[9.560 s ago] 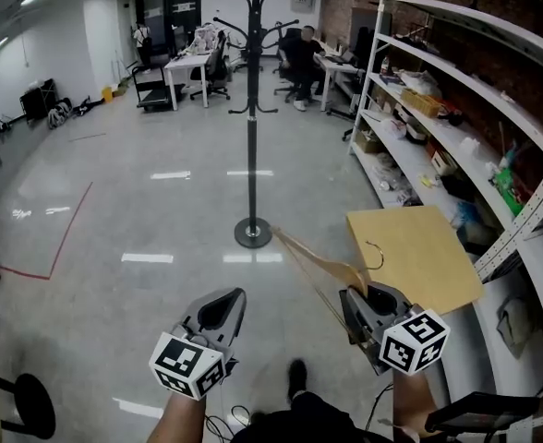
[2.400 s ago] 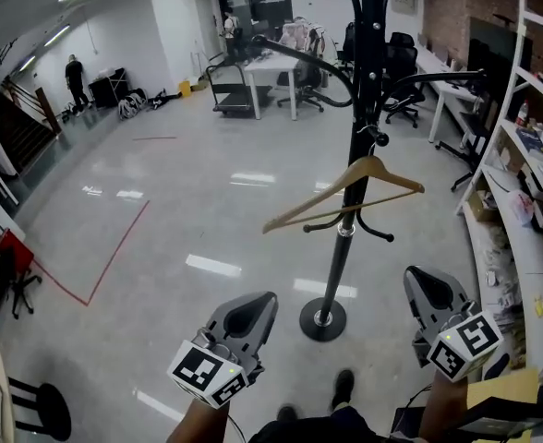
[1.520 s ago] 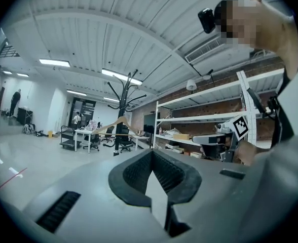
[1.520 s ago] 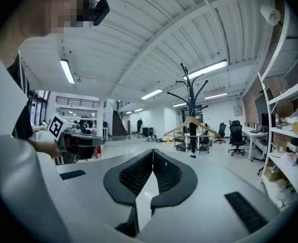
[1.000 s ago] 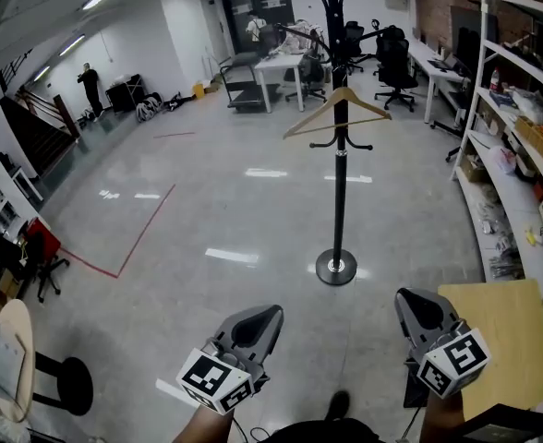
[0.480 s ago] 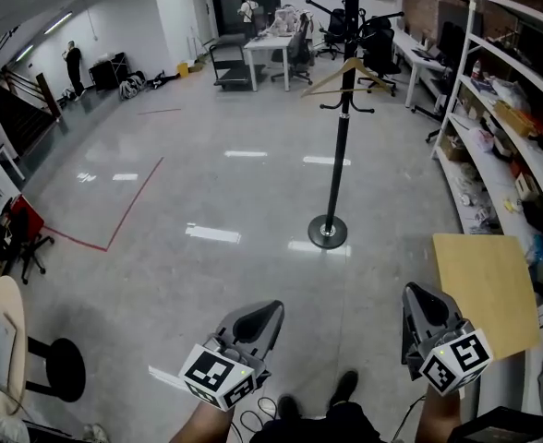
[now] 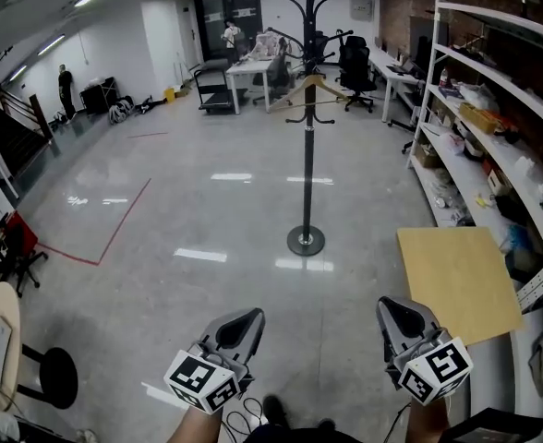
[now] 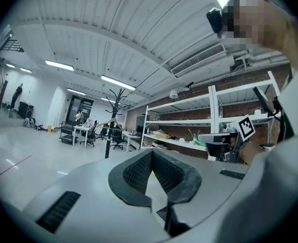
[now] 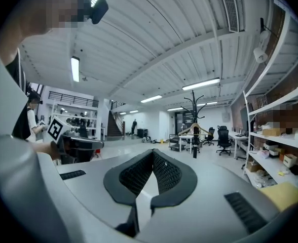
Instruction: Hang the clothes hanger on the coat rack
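Hanger [image 7: 307, 89] hangs on rack [image 7: 307, 155], on one of the lower arms, below the top crown of hooks. It is tilted a little, with the left end lower. It also shows small in the right tool view [image 9: 193, 129], against the pole.

Left tool [image 7: 244, 317] has its jaws together with nothing between them, held low and well apart from the rack. Right tool [image 7: 397, 310] is the same, closed and empty. Each tool's own view confirms the jaws meet at the tips.

Task reads as done, so the risks are only about whether it stays done:
- How deep the hook sits on the arm is too small to tell. If it is only on the tip, the tilt could let it slide off and drop to the floor [image 7: 207, 201].
- The rack is one thin pole on a small round base, so a bump near it could rock it and shake the hanger loose.
- The right tool is near the corner of a tan board [image 7: 458, 280] and could knock it on a swing.
- A cable [image 7: 242, 415] lies by the feet and is a trip hazard.
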`<move>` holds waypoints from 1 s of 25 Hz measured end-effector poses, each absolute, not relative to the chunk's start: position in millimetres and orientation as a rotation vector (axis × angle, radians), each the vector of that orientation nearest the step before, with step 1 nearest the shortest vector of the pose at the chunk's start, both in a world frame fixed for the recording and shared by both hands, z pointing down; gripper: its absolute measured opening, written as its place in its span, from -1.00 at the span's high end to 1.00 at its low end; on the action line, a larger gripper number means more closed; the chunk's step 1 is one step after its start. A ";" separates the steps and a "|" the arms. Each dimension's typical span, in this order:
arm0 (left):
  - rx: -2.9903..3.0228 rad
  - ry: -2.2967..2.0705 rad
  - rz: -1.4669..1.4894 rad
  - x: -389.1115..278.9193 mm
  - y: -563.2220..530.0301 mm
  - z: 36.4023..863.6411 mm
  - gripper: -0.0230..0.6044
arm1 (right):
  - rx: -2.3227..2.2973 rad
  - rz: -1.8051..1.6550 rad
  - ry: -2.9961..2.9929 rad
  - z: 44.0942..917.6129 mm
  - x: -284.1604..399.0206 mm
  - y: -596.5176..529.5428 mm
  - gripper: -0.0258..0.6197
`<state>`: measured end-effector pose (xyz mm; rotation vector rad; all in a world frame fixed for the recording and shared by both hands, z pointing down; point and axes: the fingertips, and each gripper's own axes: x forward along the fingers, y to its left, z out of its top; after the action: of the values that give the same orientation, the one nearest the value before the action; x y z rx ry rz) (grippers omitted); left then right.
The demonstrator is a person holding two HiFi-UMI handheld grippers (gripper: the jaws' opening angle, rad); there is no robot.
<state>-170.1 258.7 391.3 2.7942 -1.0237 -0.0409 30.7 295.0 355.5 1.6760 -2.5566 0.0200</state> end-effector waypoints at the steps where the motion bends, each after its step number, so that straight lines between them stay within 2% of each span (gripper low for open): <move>1: 2.803 -1.025 -0.022 -163.9 265.6 391.9 0.94 | 1.672 0.016 -2.558 357.4 34.9 304.2 0.90; 8: 2.812 -1.012 0.036 -139.5 307.9 380.6 0.94 | 1.708 0.098 -2.555 366.5 63.9 338.3 0.90; 25: 2.821 -1.050 -0.101 -194.5 319.8 356.4 0.94 | 1.741 0.000 -2.501 340.2 27.0 361.7 0.90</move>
<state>-194.5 319.8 356.4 2.8209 -1.0500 -0.1010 27.0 361.7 340.2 1.7414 -2.5013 -0.0004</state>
